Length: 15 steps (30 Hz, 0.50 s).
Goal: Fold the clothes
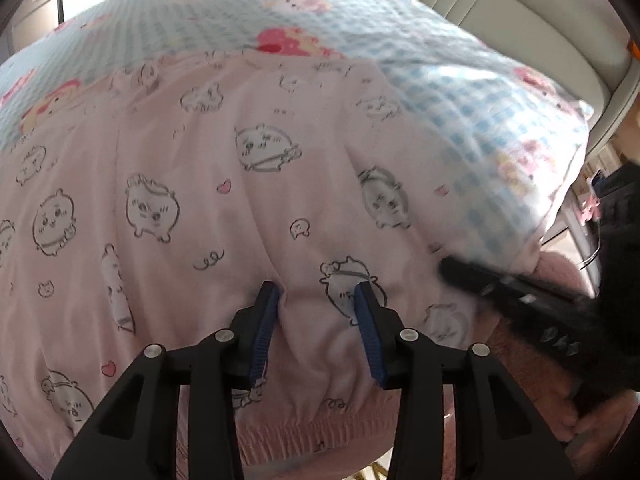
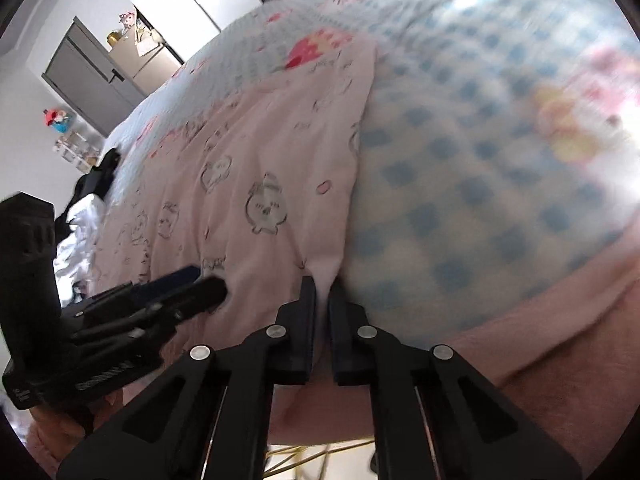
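Note:
A pale pink garment (image 1: 224, 208) printed with cartoon animals lies spread on the bed, its gathered elastic hem (image 1: 304, 432) nearest me. My left gripper (image 1: 317, 294) stands open over it, the blue pads (image 1: 264, 320) resting on the cloth with a soft ridge of fabric between them. In the right wrist view the same garment (image 2: 248, 184) shows, and my right gripper (image 2: 322, 284) is shut on a pinch of its right edge. The left gripper (image 2: 192, 286) sits close to the left of it. The right gripper (image 1: 500, 284) appears blurred at the garment's right edge in the left wrist view.
A blue checked bedspread (image 1: 256, 12) with pink cartoon prints covers the bed under the garment. A grey padded headboard (image 1: 500, 12) runs behind. A fuzzy pink blanket (image 2: 540, 340) lies along the near edge. White and dark clothes (image 2: 80, 216) are piled at the left, with a grey cabinet (image 2: 92, 76) beyond.

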Available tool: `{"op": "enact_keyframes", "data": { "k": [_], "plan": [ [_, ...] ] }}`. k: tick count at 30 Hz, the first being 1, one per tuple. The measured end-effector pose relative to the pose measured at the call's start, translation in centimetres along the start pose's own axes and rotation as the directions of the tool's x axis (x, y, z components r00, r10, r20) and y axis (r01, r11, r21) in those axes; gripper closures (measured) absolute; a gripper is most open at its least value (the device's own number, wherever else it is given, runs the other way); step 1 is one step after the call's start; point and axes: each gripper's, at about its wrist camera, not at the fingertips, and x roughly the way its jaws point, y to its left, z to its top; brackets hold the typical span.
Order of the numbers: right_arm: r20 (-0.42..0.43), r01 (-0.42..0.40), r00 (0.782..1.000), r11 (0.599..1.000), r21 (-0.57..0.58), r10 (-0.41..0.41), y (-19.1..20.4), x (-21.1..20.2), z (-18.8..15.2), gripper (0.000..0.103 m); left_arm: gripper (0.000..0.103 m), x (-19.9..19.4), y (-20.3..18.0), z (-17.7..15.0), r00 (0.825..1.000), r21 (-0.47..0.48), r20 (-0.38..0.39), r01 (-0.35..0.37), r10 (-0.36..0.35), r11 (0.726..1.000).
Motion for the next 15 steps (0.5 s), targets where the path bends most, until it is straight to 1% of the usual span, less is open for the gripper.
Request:
{"op": "enact_keyframes", "data": {
  "k": [4, 8, 9, 11, 12, 14, 15],
  "plan": [
    [0.016, 0.096, 0.995, 0.995, -0.019, -0.096, 0.2, -0.5, 0.0, 0.099, 0.060, 0.2, 0.2, -0.1, 1.000, -0.015, -0.007, 0.010, -0.010, 1.000],
    [0.029, 0.193, 0.981, 0.980, -0.043, -0.192, 0.0, -1.1, 0.1, 0.099, 0.059, 0.2, -0.1, -0.2, 1.000, 0.003, -0.010, -0.002, 0.002, 1.000],
    [0.030, 0.207, 0.978, 0.977, -0.047, -0.205, -0.1, -1.2, 0.1, 0.099, 0.059, 0.3, -0.1, -0.2, 1.000, 0.008, -0.010, -0.003, 0.003, 1.000],
    [0.041, 0.222, 0.974, 0.975, -0.012, -0.221, -1.3, -1.8, 0.0, 0.098, 0.058, 0.3, 0.1, -0.2, 1.000, -0.001, -0.012, 0.003, -0.003, 1.000],
    [0.068, 0.165, 0.984, 0.985, 0.040, -0.168, -2.1, -2.4, 0.1, 0.098, 0.058, 0.1, 0.2, -0.1, 1.000, -0.008, -0.009, 0.008, -0.008, 1.000],
    [0.122, 0.099, 0.986, 0.990, 0.102, -0.111, -2.8, -3.6, 0.1, 0.098, 0.058, -0.9, -0.3, 0.0, 1.000, 0.004, 0.025, 0.013, -0.013, 1.000],
    [0.144, 0.068, 0.986, 0.994, 0.085, -0.080, -2.6, -3.9, 0.2, 0.093, 0.058, -1.5, -0.7, 0.0, 0.999, 0.018, 0.050, 0.012, -0.013, 1.000]
  ]
}}
